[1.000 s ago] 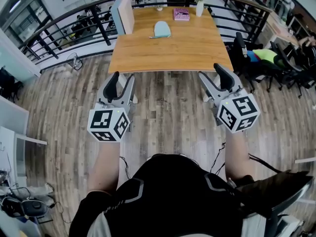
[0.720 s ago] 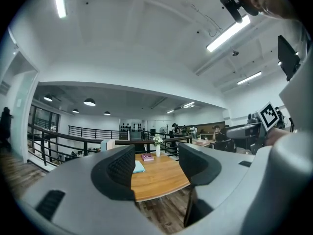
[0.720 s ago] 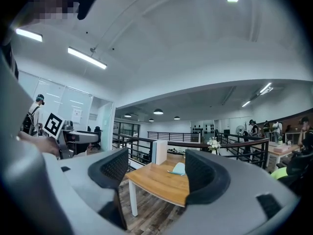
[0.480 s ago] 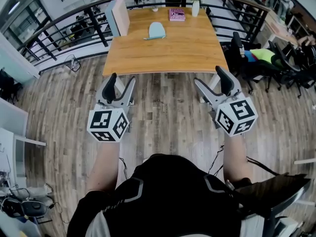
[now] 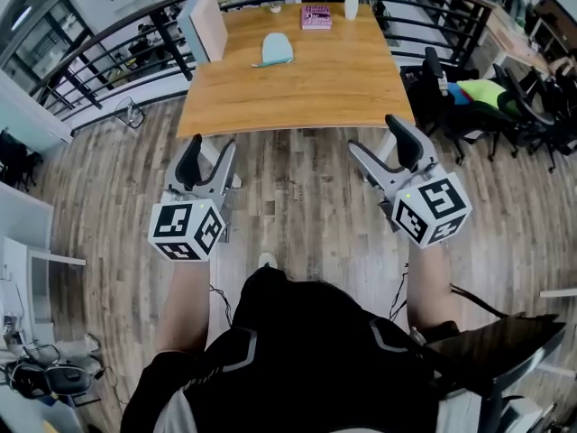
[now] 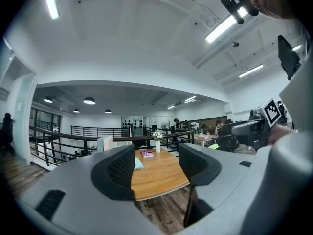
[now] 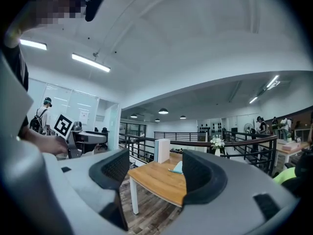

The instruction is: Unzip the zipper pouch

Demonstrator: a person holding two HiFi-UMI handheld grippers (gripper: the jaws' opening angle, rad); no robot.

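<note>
On the far half of the bench, toward its left side, lies the pale blue pouch, flat on the wood. Behind it at the far edge are a pink book and a white vase of flowers, set close together. A white box stands upright at the far left corner. None of these touches the pouch. A dark railing curves round the bench's back and sides, and black chairs crowd just off its right edge. Between the pouch and the person come the bare near half of the bench and a strip of plank floor. Over that floor, short of the bench's near edge, hang the left tongs and the right tongs, level and well apart. Both have just been opening; their jaws stand spread wide with nothing between them.
</note>
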